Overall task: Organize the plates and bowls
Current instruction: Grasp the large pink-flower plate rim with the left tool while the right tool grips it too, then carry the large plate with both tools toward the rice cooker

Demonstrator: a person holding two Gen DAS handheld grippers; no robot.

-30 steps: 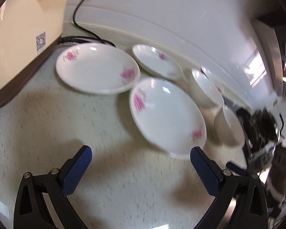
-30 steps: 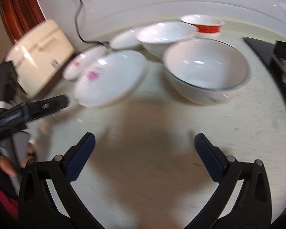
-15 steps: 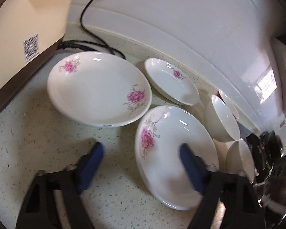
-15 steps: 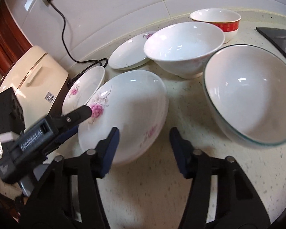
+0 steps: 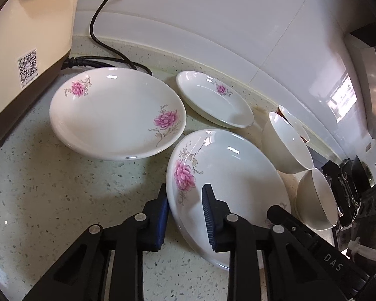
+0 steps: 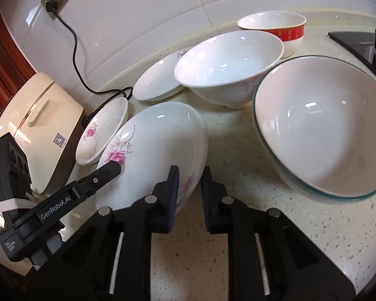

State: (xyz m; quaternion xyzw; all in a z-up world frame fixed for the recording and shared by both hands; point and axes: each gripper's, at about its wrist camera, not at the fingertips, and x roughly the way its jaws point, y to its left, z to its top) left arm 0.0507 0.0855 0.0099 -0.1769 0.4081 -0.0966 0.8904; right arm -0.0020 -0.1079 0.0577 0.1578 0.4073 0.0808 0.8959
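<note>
**Ana:** Two grippers, one plate! The left gripper point(image 5: 184, 193) and the right gripper point(image 6: 189, 175) have both just been closing, and each now straddles the rim of the nearest flowered plate point(image 5: 228, 180), on opposite edges of it.

**Ben:** How tight are they?

**Ana:** The right one is all but fully closed, one pad over the plate's inner face, the other outside, pinching the rim by the look of it. The left one is narrowed to a slim gap with the rim between its pads; I'd call that a grip too.

**Ben:** And the plate sits where?

**Ana:** Straight ahead of both sets of fingers, on the speckled counter point(image 5: 62, 195), its round face spanning the gap from one tool to the other. Neither hand is nearer; each owns an edge.

**Ben:** So the lift depends on that line between them.

**Ana:** That's my read. They'd need to rise together or the plate tips. Beyond the left tool lies a second flowered plate point(image 5: 117, 113), a likely stacking spot, with a smaller plate point(image 5: 213, 102) further out.

**Ben:** Bowls?

**Ana:** Off to the right tool's right: a green-rimmed bowl point(image 6: 323, 125), a white bowl point(image 6: 228, 62) and a red-banded bowl point(image 6: 275, 28) behind. Untouched.
</note>
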